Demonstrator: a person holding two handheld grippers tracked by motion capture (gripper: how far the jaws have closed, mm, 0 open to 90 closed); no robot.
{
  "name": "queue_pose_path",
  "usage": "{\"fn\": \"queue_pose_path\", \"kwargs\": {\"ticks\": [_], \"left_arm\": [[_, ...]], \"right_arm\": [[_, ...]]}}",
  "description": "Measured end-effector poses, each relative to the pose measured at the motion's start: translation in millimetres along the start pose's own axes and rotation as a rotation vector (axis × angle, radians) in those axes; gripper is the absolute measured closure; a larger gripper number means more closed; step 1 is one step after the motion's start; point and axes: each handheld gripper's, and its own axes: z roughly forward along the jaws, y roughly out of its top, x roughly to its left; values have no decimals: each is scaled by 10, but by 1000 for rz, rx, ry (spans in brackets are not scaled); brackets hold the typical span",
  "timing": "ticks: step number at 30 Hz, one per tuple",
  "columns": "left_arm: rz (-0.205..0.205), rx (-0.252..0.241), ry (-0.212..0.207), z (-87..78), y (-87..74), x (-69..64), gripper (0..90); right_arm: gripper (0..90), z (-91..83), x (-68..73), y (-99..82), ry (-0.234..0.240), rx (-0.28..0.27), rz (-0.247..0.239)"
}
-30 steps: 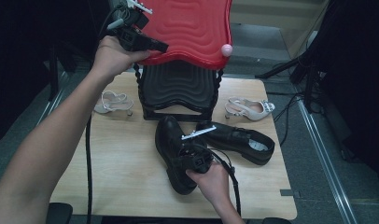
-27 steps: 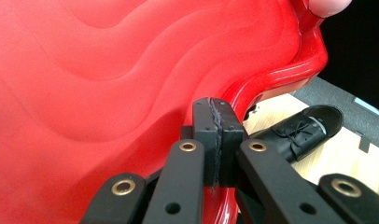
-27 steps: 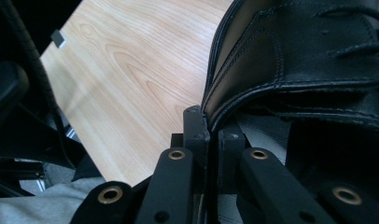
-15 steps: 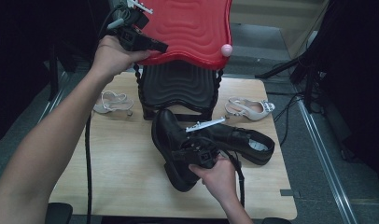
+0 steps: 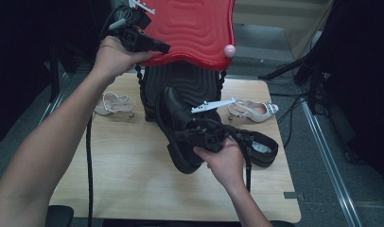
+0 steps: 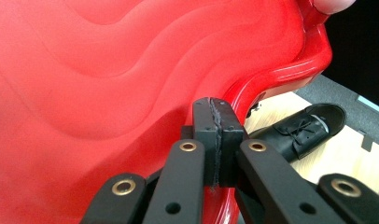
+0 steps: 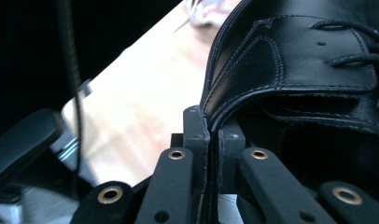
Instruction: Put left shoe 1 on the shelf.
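A black lace-up shoe [image 5: 173,118] hangs tilted above the wooden table [image 5: 119,175], just in front of a black ribbed bin [image 5: 185,82]. My right gripper [image 5: 183,135] is shut on the leather edge of its opening, seen up close in the right gripper view, where the shoe [image 7: 295,60] sits between my pads [image 7: 213,133]. The bin's red wavy lid [image 5: 195,28] is raised and tilted. My left gripper [image 5: 162,48] is shut on its left rim; the lid [image 6: 108,93] looms behind the closed left gripper [image 6: 217,135].
A second black shoe [image 5: 261,146] lies on the table's right side, also seen as the shoe [image 6: 309,128] under the lid. Pale heeled sandals lie to the left [image 5: 114,104] and right [image 5: 254,109] of the bin. A pink knob [image 5: 229,50] sits on the lid's edge.
My right gripper has lifted the black shoe off the table and carried it up toward the bin. The left gripper and the raised lid have stayed put.
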Motion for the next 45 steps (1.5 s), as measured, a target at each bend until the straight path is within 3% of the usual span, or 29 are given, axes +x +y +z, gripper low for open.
{"fn": "queue_pose_path", "kwargs": {"ticks": [8, 10, 13, 28, 33, 36, 45], "left_arm": [[5, -3, 3, 0, -4, -2, 900], [8, -3, 2, -1, -6, -2, 900], [7, -5, 4, -2, -10, -7, 900], [-5, -9, 2, -6, -20, -8, 900], [-3, -9, 3, -6, -20, -10, 900], [-6, -7, 1, -8, -19, -7, 900], [-7, -8, 2, -10, -21, -9, 900]], "right_arm": [[871, 204, -197, 308, -96, -47, -30], [870, 333, -259, 405, -154, -57, -66], [870, 454, -319, 459, -197, -76, -88], [870, 872, -392, 618, -297, -83, -165], [869, 918, -430, 681, -301, -115, -146], [869, 942, -479, 718, -279, -130, -110], [866, 1126, -445, 761, -341, -131, -163]]}}
